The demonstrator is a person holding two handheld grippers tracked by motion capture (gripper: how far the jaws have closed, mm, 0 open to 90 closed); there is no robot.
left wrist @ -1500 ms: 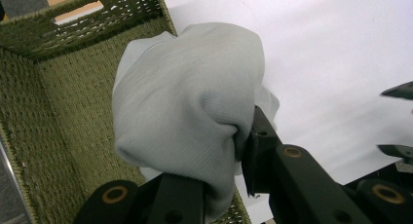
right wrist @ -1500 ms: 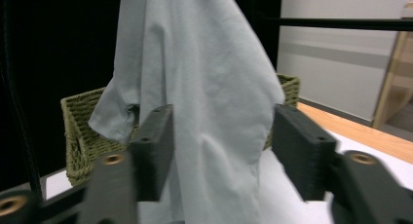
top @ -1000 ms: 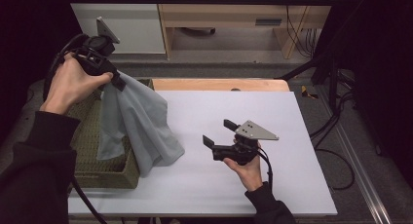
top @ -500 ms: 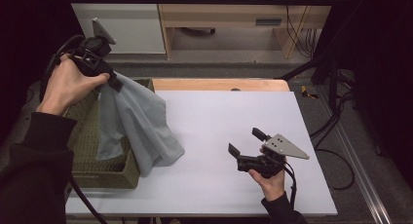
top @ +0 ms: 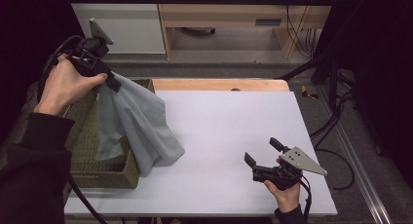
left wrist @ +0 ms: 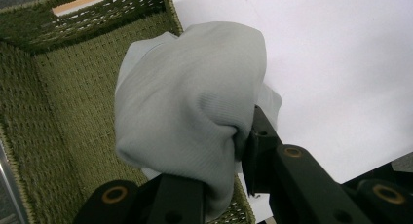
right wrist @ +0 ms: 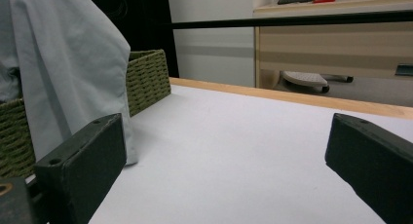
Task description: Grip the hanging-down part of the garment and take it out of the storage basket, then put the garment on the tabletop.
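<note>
Hanging cloth: a pale grey cloth is held up at the upper left of the high view, draped from the left hand-held gripper down over the near corner of the basket.
Cloth's lower end: it is spread on the white tabletop just right of the basket, left of centre in the frame (the rest falls inside or across the basket's rim).
Left hand-held gripper: its jaws are clamped shut on a bunched fold of the cloth, seen at the centre of the left gripper view, with the basket's woven floor behind it.
Basket: an olive-green woven basket is set at the left edge of the tabletop; in the right gripper view it is seen at the left, with the cloth hanging before it.
Right hand-held gripper: at the lower right of the high view it is held low over the tabletop, well apart from the cloth; its jaws have just been opening and are spread wide, with nothing between them.
</note>
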